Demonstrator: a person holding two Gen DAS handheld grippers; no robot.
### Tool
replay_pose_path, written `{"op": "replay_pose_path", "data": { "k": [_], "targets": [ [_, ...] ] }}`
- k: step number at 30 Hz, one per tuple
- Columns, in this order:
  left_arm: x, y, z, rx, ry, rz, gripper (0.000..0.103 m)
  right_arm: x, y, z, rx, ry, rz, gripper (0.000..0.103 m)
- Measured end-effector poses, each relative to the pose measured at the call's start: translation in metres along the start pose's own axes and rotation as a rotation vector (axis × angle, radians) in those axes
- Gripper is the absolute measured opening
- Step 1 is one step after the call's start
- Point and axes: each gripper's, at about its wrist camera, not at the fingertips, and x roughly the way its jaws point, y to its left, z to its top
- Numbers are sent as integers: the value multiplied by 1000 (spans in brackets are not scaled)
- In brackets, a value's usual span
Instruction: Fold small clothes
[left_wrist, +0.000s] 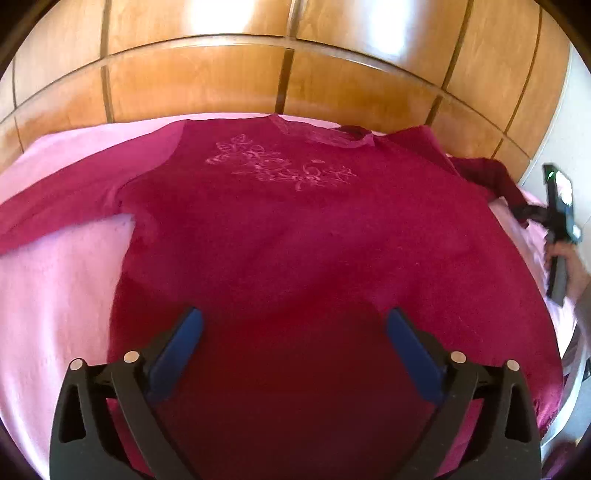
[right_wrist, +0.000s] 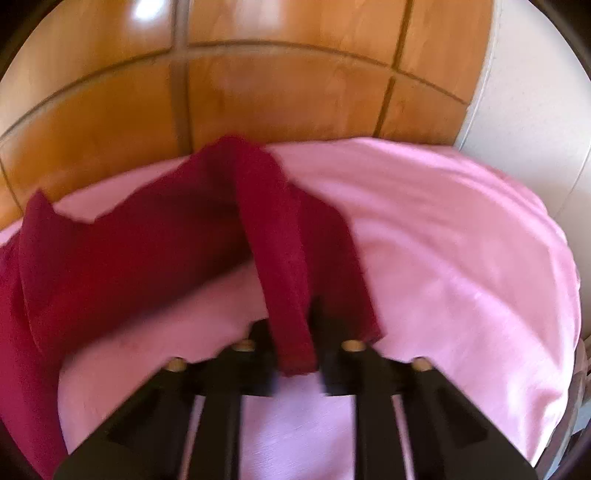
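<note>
Pink bedsheet (left_wrist: 55, 295) beneath a crimson top (left_wrist: 295, 229), wooden panels (left_wrist: 221, 85) behind.
Left tongs (left_wrist: 294, 332) spread wide above the top; right tongs (right_wrist: 295, 354) clenched on its sleeve (right_wrist: 273, 258).

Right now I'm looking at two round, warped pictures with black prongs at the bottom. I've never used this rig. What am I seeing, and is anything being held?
No robot here: a person carries a two-finger gripper in each hand, and a fisheye camera on each one looks along its fingers. One picture is from the left gripper. Its jaws, with blue pads, stand wide open and empty above a dark red top with a pale flower print, spread on a pink sheet. At that picture's right edge you see the person's hand on the other tool. The blurred picture is from the right gripper. Its jaws are shut on the sleeve of that top, lifted off the sheet. Wooden panels stand behind.
</note>
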Motion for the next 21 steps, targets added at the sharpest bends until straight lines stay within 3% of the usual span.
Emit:
{"op": "replay_pose_path", "data": {
  "k": [7,11,16,21],
  "targets": [
    [10,-1,1,-19,-37,22,99,-96,-60,25,35,-164,57,6],
    [11,0,0,-21,-37,8,99,-124,-90,43,84,-212,25,5],
    [12,-1,0,-17,-34,12,99,-91,-121,71,121,-152,-84,5],
    [13,-2,0,-9,-32,18,99,-18,-154,53,170,48,-218,5]
  ]
}}
